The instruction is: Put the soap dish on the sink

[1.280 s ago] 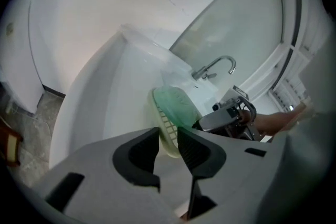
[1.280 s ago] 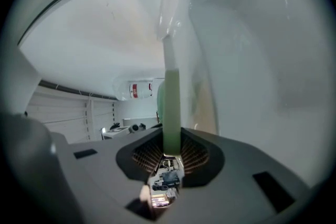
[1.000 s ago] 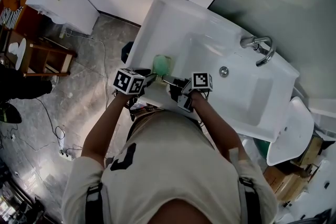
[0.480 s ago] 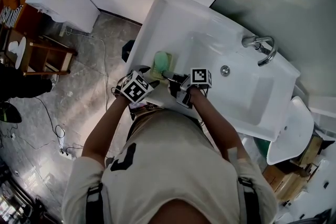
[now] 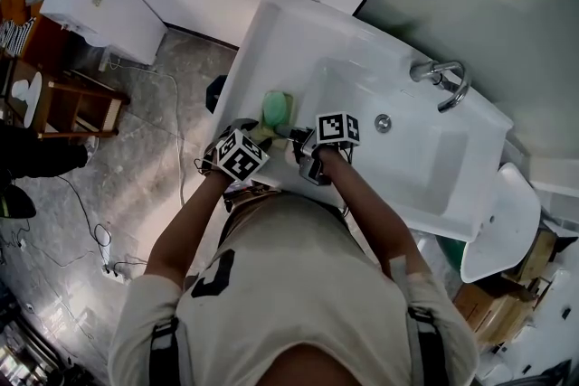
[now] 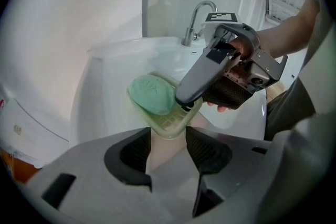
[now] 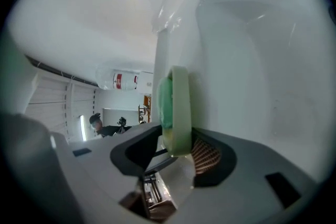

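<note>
The pale green soap dish (image 5: 278, 110) carries a green soap bar (image 6: 152, 94) and lies at the sink's left ledge (image 5: 262, 41). My right gripper (image 5: 288, 134) reaches it from the basin side. Its jaws have just been opening, and the dish rim (image 7: 178, 113) stands edge-on between them with a gap at one pad. My left gripper (image 5: 258, 133) points steeply down at the dish's near end (image 6: 170, 123). Its jaws have just been closing, but they remain apart and do not press on the dish. One right finger (image 6: 197, 78) rests over the rim.
The basin (image 5: 398, 149) and chrome faucet (image 5: 443, 79) lie to the right. A white toilet (image 5: 496, 230) stands at lower right, a wooden shelf (image 5: 63, 99) and a white cabinet (image 5: 109, 4) at left. Cables run over the grey floor (image 5: 136, 194).
My left gripper has rolled and dipped toward the dish's near end. The dish and my right gripper stay in about the same place at the ledge.
</note>
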